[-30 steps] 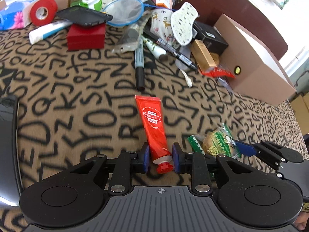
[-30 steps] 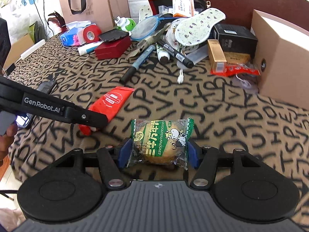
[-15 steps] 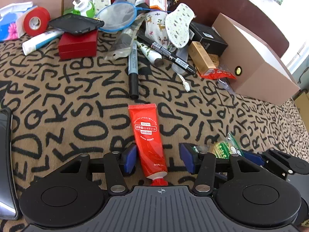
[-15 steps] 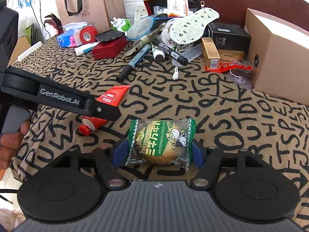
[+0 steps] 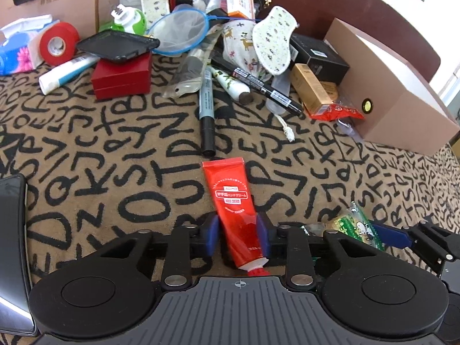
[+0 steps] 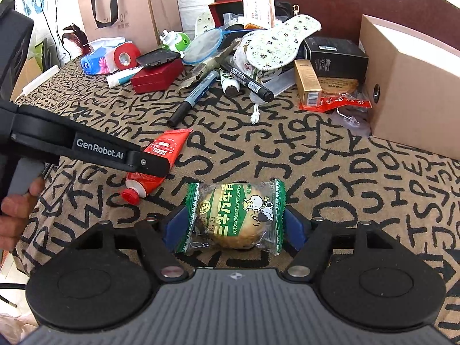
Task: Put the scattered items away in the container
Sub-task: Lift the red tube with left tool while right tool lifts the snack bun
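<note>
Squeezing evenly matters now: the left gripper (image 5: 237, 237) has its 2 blue pads pressed against the lower body of the red plastic hand-cream tube (image 5: 233, 204), which lies flat on the letter-patterned cloth (image 5: 115, 158), so lift it level to keep the soft tube from slipping. The right gripper (image 6: 233, 225) straddles the green-wrapped round bun (image 6: 234, 215), pads at the wrapper's edges, not yet pinching. The tan cardboard box (image 6: 408, 86) stands well apart at the right; its inside is hidden.

red tube (image 5: 234, 210) cap under tongs body, paper bag (image 6: 126, 8) top cropped
</note>
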{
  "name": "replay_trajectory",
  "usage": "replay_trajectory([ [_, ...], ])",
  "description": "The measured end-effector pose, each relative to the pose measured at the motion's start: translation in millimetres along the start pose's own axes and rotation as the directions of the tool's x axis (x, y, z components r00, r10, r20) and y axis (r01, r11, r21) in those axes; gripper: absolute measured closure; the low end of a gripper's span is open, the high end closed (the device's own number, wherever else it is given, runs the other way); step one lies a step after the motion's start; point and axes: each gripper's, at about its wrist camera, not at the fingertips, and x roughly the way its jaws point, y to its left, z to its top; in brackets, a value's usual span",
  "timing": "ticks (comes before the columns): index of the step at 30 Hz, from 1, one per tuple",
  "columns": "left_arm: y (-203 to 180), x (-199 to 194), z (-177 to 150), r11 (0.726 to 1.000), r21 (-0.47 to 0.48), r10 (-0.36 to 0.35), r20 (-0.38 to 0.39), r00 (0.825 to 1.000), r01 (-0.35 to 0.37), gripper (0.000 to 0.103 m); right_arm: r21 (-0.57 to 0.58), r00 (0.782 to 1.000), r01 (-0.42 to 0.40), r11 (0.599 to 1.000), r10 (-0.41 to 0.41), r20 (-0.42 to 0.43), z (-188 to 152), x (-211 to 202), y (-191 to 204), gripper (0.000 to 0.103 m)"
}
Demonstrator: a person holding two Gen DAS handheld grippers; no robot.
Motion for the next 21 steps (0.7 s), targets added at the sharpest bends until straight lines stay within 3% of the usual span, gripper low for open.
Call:
replay_trajectory([
  [3,1.7,-0.9,1.5,1.000,-0.005,0.000,0.001,1.000,0.000,0.076,0.000,1.000,0.002,1.000,-0.002,0.000,0.6,-0.5,-0.2,0.028],
  [5,1.7,0.2,1.7,1.000,-0.010,-0.007,0.004,1.000,0.007,0.062,-0.002,1.000,0.005,1.000,-0.005,0.001,0.8,-0.5,-0.3,0.028],
  [9,-2.7,4.1,3.2,1.000,-0.002,-0.003,0.006,1.000,0.003,0.060,0.000,1.000,0.006,1.000,-0.006,-0.002,1.6,1.4,-0.2,0.028],
  [10,-4.2,4.6,4.3,1.000,0.000,0.005,0.005,1.000,-0.005,0.080,0.001,1.000,0.007,1.000,-0.007,-0.002,1.8,1.8,-0.3,0.028],
  [11,-5.6,4.6,5.5,1.000,0.006,0.008,0.003,1.000,-0.008,0.086,0.003,1.000,0.007,1.000,-0.007,0.000,1.6,1.7,-0.4,0.028],
  [14,-12.2,3.2,7.8,0.999,0.033,0.006,0.003,1.000,-0.006,0.088,0.005,1.000,0.005,1.000,-0.005,-0.002,2.0,2.9,-0.4,0.028],
  [17,-25.0,4.0,7.0,0.995,0.098,0.018,0.016,1.000,-0.019,0.085,0.005,1.000,0.003,1.000,-0.003,-0.003,1.8,3.2,-0.8,0.028],
  [19,-31.3,7.8,8.1,0.993,0.115,-0.005,-0.001,1.000,0.005,0.070,0.008,1.000,0.001,1.000,-0.001,-0.003,1.7,3.4,-1.1,0.027],
  [21,-37.4,12.0,9.6,0.992,0.126,-0.008,-0.005,1.000,0.009,0.070,0.009,1.000,0.000,1.000,0.000,-0.003,1.4,3.0,-1.2,0.028],
])
